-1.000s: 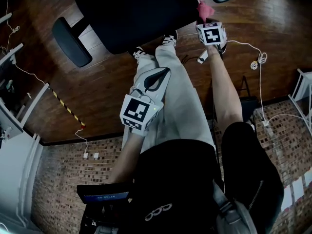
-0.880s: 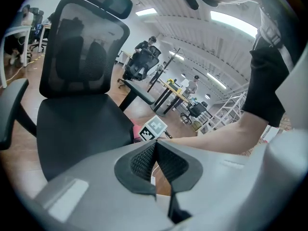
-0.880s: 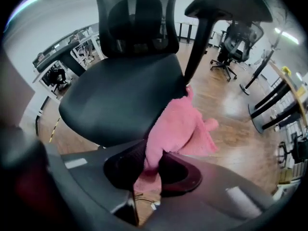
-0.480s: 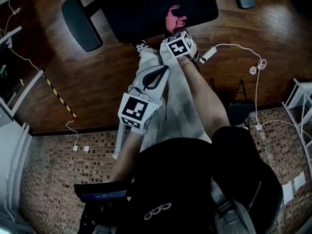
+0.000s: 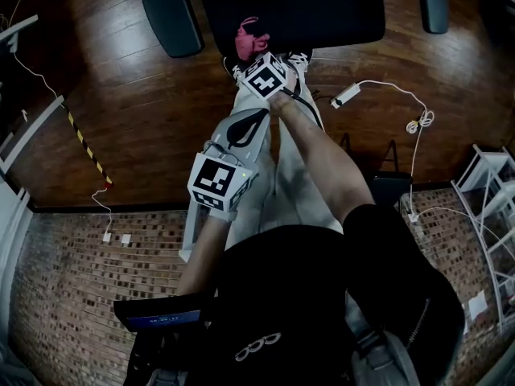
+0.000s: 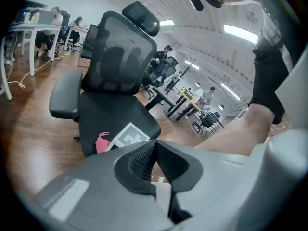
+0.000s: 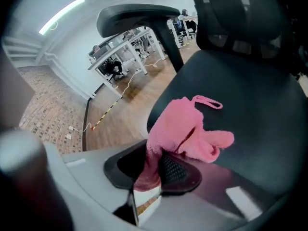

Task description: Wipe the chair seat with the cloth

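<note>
Nearest the person, short of the chair seat [image 5: 322,10], the left tongs [image 6: 155,147] hung with their jaws shut together and nothing between them. Farther out, at the seat's front edge, the right tongs [image 7: 155,163] were clamped on one end of the pink cloth [image 7: 185,129]. The rest of the cloth lay bunched on the dark seat, its small loop pointing toward the backrest [image 6: 120,52]. By that contact, wiping seemed under way, but only along the front strip. The seat showed no marks, so I could not tell which parts were already done. Its middle and back, toward the backrest and between the armrests [image 5: 170,13], likely remained.
</note>
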`<state>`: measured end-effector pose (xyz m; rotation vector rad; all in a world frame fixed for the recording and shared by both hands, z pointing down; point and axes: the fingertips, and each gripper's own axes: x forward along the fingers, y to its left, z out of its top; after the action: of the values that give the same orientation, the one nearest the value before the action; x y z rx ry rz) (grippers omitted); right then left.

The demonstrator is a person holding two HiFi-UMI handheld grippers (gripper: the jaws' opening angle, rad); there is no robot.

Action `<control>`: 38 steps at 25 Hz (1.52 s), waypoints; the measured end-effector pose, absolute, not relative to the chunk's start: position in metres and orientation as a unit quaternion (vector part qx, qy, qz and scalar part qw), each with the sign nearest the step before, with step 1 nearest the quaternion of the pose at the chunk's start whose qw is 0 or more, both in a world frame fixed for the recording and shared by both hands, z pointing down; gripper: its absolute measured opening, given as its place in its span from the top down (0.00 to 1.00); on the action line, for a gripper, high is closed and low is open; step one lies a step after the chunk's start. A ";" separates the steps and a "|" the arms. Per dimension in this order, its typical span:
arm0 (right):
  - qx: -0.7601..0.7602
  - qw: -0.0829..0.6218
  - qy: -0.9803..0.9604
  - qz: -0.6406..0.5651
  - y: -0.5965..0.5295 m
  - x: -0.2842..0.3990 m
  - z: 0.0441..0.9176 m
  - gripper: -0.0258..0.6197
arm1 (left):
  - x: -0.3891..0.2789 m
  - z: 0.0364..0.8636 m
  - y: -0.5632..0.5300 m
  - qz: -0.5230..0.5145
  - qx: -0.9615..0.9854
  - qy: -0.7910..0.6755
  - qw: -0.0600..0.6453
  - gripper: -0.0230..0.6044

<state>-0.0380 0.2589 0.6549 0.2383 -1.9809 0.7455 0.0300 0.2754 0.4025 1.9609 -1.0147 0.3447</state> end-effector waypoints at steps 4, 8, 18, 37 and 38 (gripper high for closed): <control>0.049 0.462 -0.827 0.317 0.282 -0.071 0.649 0.85 | 0.004 0.400 0.283 0.133 0.783 -0.427 0.433 0.98; 0.038 0.468 -0.823 0.321 0.280 -0.074 0.637 0.85 | -0.019 0.387 0.284 0.126 0.778 -0.448 0.423 0.98; 0.098 0.454 -0.824 0.326 0.233 0.016 0.514 0.85 | -0.055 0.309 0.257 0.100 0.787 -0.487 0.367 0.98; 0.226 0.259 -0.911 0.229 0.224 0.097 0.298 0.85 | 0.028 0.228 0.238 0.069 0.841 -0.469 0.261 0.98; 0.223 0.262 -0.910 0.232 0.235 0.102 0.297 0.85 | 0.035 0.229 0.245 0.069 0.842 -0.466 0.265 0.98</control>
<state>0.1020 0.2352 0.2974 0.6047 -2.4610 0.6288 0.0354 0.2448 0.2285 2.2736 -1.2580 0.1878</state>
